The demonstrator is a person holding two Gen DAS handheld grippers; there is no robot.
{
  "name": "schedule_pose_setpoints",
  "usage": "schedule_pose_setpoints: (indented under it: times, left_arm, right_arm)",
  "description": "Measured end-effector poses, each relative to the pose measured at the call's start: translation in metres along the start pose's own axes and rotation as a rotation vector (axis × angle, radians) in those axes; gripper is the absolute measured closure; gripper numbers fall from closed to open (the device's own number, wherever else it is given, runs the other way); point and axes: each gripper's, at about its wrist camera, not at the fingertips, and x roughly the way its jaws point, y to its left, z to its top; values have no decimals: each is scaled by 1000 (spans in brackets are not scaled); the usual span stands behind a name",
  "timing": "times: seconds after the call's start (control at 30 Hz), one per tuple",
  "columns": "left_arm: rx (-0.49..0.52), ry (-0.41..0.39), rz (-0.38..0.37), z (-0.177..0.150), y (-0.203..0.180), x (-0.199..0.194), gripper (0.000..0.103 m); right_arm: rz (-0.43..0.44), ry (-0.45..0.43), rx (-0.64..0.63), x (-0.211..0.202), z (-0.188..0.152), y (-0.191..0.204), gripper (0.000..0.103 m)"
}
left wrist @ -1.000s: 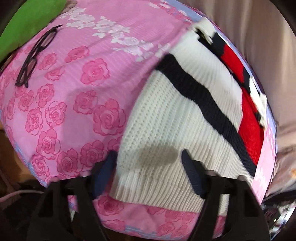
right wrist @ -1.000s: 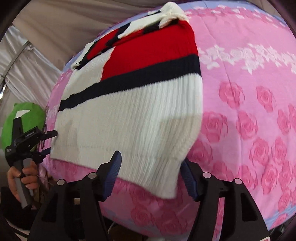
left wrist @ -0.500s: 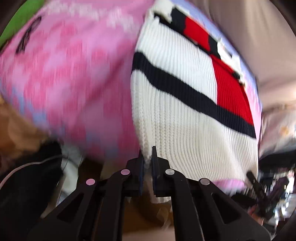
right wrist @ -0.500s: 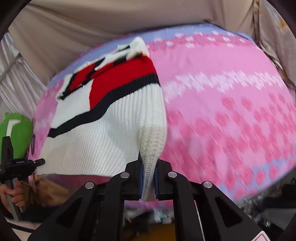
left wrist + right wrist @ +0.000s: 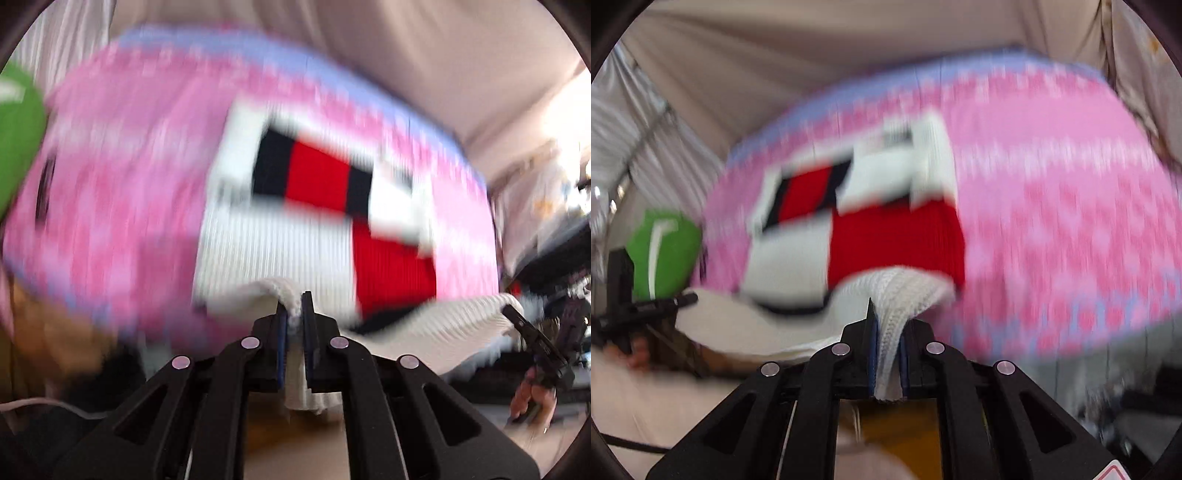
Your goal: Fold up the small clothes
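A small white knit sweater (image 5: 273,243) with red and navy blocks lies on a pink rose-print bed cover (image 5: 122,206); it also shows in the right wrist view (image 5: 886,236). My left gripper (image 5: 294,314) is shut on the sweater's white hem at its near left corner. My right gripper (image 5: 886,332) is shut on the hem at the near right corner. Both hold the hem lifted off the bed toward me. The right gripper shows at the far right of the left wrist view (image 5: 532,332). Both views are motion-blurred.
A green cushion (image 5: 661,247) lies at the bed's left end, also seen in the left wrist view (image 5: 18,147). Dark glasses (image 5: 44,192) lie on the cover to the left. Beige curtains (image 5: 812,74) hang behind the bed.
Both grippers closed on the hem corners and have lifted and pulled it back off the bed; the cameras now sit lower and farther from the sweater.
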Motion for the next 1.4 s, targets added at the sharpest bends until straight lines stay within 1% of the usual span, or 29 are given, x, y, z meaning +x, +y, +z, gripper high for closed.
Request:
schedule_pose_setpoints:
  times: [0.03, 0.07, 0.13, 0.2, 0.23, 0.3, 0.33, 0.37, 0.4, 0.43, 0.5, 0.53, 0.6, 0.63, 0.73, 0.8, 0.83, 0.87, 0.9, 0.93, 0.97, 1.0, 1.03, 1.07, 1.13, 1.23, 1.3, 1.37, 1.4]
  left_arm:
    - [-3, -43, 1, 21, -2, 11, 97]
    - [-11, -82, 46, 46, -3, 29, 97]
    - [-21, -102, 83, 72, 1, 54, 96]
    - [-46, -108, 139, 91, 7, 86, 95]
    - [-54, -104, 143, 92, 14, 98, 93]
    - [-89, -82, 174, 94, 28, 115, 92]
    - [-104, -58, 175, 93, 34, 119, 90]
    - [-116, -51, 165, 90, 38, 116, 87]
    - [-123, -61, 157, 85, 43, 111, 79]
    - [-122, -88, 161, 80, 45, 103, 63]
    - [-96, -139, 180, 71, 47, 91, 46]
    - [-83, -144, 186, 69, 46, 91, 42]
    - [-42, -130, 183, 73, 40, 100, 40]
    - [-16, -111, 182, 77, 36, 109, 36]
    - [75, -48, 182, 87, 21, 139, 35]
    - [108, -26, 213, 93, 16, 158, 36]
    - [109, -21, 215, 96, 17, 164, 47]
    - [99, -18, 210, 99, 18, 168, 57]
    - [79, -7, 195, 102, 20, 171, 86]
    - [53, 1, 169, 106, 24, 170, 97]
    - [27, -13, 149, 108, 26, 165, 97]
    - [8, -38, 134, 110, 27, 156, 97]
    - [-1, -64, 111, 111, 27, 142, 97]
    - [-9, -94, 86, 112, 26, 124, 97]
    - [-21, -139, 44, 117, 24, 93, 97]
    - [-46, -210, 48, 140, 25, 65, 97]
    - [-58, -223, 65, 166, 28, 71, 97]
    - [-60, -199, 111, 184, 30, 93, 97]
    - [-56, -168, 134, 190, 31, 110, 96]
  right_arm:
    - [20, -64, 15, 8, 22, -3, 94]
    - [42, -114, 35, 25, 45, -8, 94]
    - [47, -155, 86, 60, 74, -18, 91]
    - [48, -153, 134, 99, 95, -28, 87]
    - [20, -154, 153, 113, 100, -29, 86]
    - [-45, -178, 166, 129, 102, -32, 84]
    - [-61, -193, 191, 132, 100, -36, 81]
    - [-65, -203, 214, 131, 98, -39, 70]
    - [-68, -219, 235, 126, 93, -42, 61]
    - [-73, -228, 234, 122, 88, -44, 57]
    - [-94, -234, 194, 113, 78, -42, 46]
    - [-103, -226, 168, 113, 74, -40, 44]
    - [-126, -190, 120, 122, 72, -36, 39]
    - [-132, -171, 102, 129, 73, -33, 38]
    - [-147, -114, 61, 157, 87, -27, 36]
    - [-163, -78, 43, 176, 97, -23, 36]
    - [-171, -69, 37, 183, 101, -22, 36]
    - [-185, -58, 31, 192, 105, -22, 36]
    - [-195, -49, 27, 197, 108, -22, 36]
    - [-204, -37, 25, 203, 111, -23, 39]
    - [-207, -24, 27, 208, 113, -25, 58]
    - [-212, 0, 31, 212, 114, -26, 85]
    - [-209, 5, 37, 210, 116, -27, 91]
    - [-176, -22, 53, 199, 119, -27, 94]
    - [-130, -107, 68, 164, 125, -19, 95]
    - [-79, -254, 87, 103, 145, -6, 95]
    - [-67, -324, 88, 86, 165, -3, 95]
    - [-58, -331, 96, 94, 187, -9, 95]
    - [-84, -307, 90, 112, 197, -14, 95]
